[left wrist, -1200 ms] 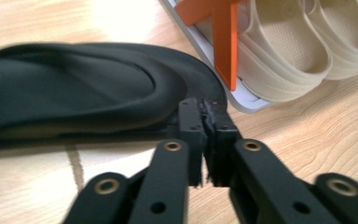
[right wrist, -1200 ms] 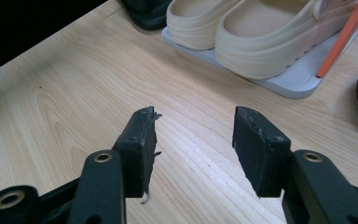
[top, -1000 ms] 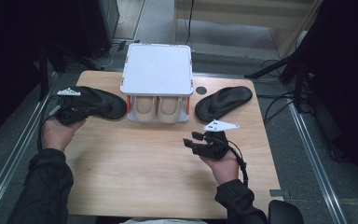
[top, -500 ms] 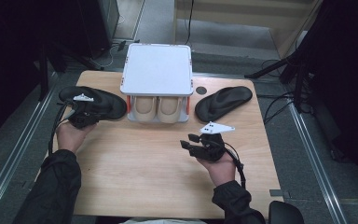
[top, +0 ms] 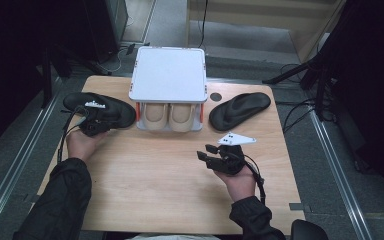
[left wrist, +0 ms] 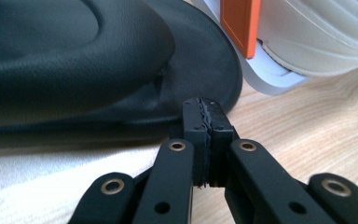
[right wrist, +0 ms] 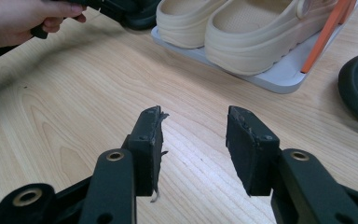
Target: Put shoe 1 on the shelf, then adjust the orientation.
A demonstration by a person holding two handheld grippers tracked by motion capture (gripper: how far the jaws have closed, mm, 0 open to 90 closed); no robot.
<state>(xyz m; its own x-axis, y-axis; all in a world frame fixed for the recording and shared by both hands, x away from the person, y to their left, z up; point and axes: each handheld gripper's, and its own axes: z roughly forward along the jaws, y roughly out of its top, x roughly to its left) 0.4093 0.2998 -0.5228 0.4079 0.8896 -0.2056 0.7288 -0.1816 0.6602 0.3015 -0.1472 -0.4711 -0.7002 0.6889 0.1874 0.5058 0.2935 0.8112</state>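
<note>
The table [top: 155, 190] is pale wood with a wavy brown grain. Both insoles, the left insole [top: 115, 107] and the right insole [top: 240, 107], are black with a fine leathery texture. The clogs [right wrist: 242, 32] are cream. Their rack [top: 169, 75] is white with orange posts. Both grippers, left gripper [left wrist: 204, 116] and right gripper [right wrist: 193, 140], are black with brass-coloured rivets; the sleeves [top: 60, 205] are black.

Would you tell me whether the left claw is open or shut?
Shut: the left claw's jaws press together beside the black foam insole.
</note>
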